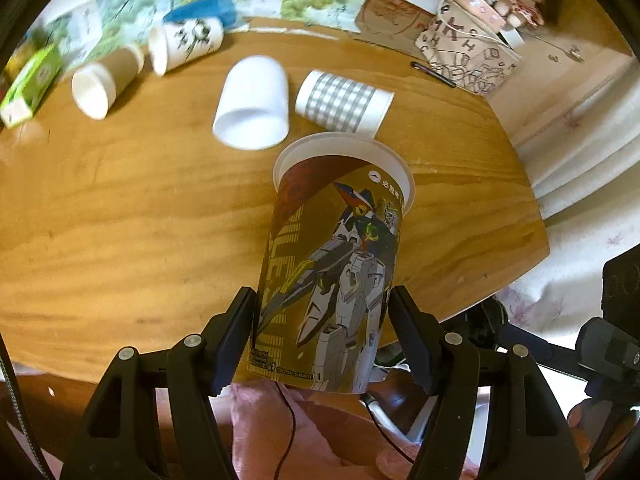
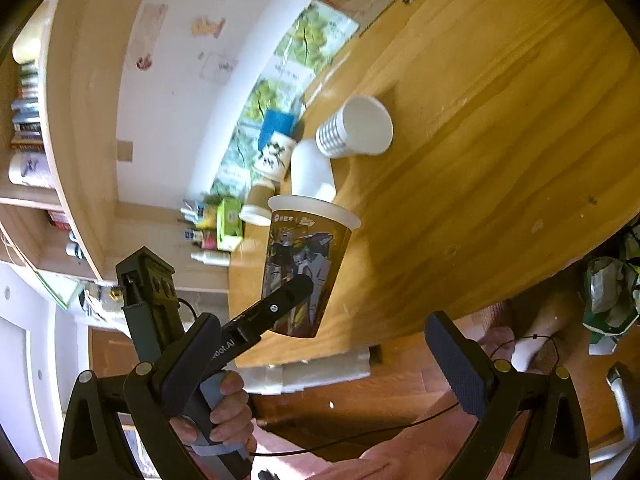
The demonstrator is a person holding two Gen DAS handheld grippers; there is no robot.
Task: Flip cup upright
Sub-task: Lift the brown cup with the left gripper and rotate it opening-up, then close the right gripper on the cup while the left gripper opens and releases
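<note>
A tall paper cup with a robot print (image 1: 336, 264) is clamped between the fingers of my left gripper (image 1: 322, 336), held above the wooden table's near edge with its white rim pointing away from the camera. The same cup (image 2: 304, 264) shows in the right wrist view, held in the air by the left gripper's finger (image 2: 280, 304). My right gripper (image 2: 316, 356) is open and empty, off the table's edge, below the cup.
On the round wooden table (image 1: 140, 220) lie several cups on their sides: a plain white one (image 1: 254, 104), a grey checked one (image 1: 344, 102), a brown one (image 1: 106, 80) and a white printed one (image 1: 186, 44). A green box (image 1: 30, 86), a pen (image 1: 434, 74) and a patterned bag (image 1: 466, 56) lie at the far edge.
</note>
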